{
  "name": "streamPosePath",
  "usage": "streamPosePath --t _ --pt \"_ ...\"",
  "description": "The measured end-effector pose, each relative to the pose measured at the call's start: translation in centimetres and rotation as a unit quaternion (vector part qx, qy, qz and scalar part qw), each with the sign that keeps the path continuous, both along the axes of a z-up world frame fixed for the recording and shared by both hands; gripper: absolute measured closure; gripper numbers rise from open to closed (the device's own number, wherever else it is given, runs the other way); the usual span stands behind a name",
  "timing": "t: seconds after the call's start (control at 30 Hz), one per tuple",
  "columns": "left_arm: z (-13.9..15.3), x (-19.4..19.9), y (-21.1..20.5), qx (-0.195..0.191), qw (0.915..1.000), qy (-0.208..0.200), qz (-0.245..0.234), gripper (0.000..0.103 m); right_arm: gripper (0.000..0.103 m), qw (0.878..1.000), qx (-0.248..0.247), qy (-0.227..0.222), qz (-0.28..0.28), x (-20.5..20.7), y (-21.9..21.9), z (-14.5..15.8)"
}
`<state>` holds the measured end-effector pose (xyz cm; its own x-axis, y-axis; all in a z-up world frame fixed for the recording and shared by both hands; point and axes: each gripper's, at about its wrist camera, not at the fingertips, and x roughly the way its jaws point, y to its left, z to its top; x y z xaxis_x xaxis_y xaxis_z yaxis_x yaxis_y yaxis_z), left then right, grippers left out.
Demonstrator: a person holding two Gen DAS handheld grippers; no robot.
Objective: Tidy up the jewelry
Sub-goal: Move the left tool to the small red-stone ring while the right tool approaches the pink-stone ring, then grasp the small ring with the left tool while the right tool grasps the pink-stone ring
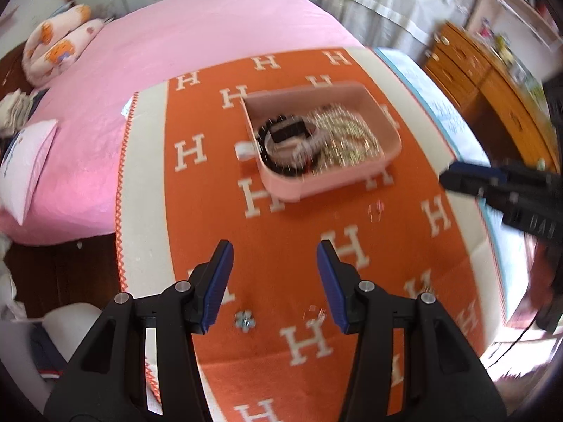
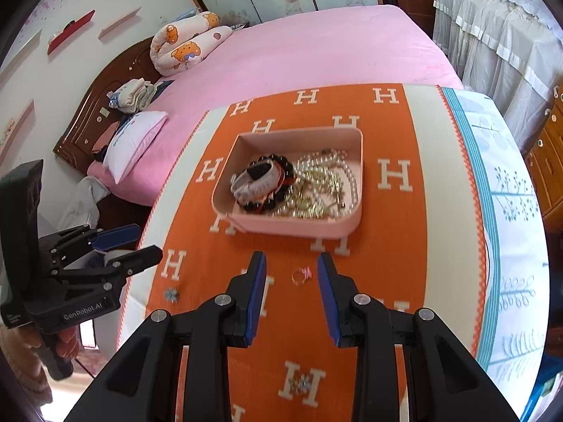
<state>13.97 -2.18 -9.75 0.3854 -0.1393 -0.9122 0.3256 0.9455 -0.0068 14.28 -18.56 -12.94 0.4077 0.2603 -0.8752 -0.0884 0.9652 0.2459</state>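
Shallow pink plastic tray (image 2: 352,223) on the orange H-patterned woven cloth (image 2: 394,246) holds tangled pearl strands, gold chains, dark beads; near it, a clear pink-stoned ring (image 2: 302,275). Left claw (image 1: 274,283) and right claw (image 2: 291,293) both gape wide, empty.

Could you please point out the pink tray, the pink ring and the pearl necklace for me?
Pink tray (image 2: 299,228), right wrist view, on its near outer wall.
Pink ring (image 2: 302,275), right wrist view, on its band.
Pearl necklace (image 2: 353,181), right wrist view, on its right strand.
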Motion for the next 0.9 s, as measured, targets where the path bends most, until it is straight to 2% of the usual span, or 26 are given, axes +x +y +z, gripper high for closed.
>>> streamPosePath --t 0.27,0.5,0.67,0.8,0.9 --pt "-4.1 -3.9 0.2 0.029 0.9951 0.006 -0.094 0.057 0.072 1.0 -0.005 0.017 0.011 -3.8 0.4 -1.5" --pt "-7.5 -5.4 -1.2 0.057 0.9817 0.012 -0.182 0.057 0.072 0.999 -0.017 0.036 0.025 -5.8 1.6 -4.5" --pt "-8.5 -5.0 -2.0 0.058 0.9764 0.014 -0.207 0.057 0.072 0.998 -0.015 0.054 0.021 -6.3 1.9 -6.4" --pt "-9.6 -4.6 -2.8 0.075 0.9692 0.017 -0.234 0.057 0.072 0.998 -0.008 0.056 0.012 -6.3 1.8 -7.2" --pt "-9.8 -4.0 -2.9 0.067 0.9686 0.016 -0.239 0.058 0.072 0.998 -0.004 0.059 0.004 -6.1 1.4 -7.5"
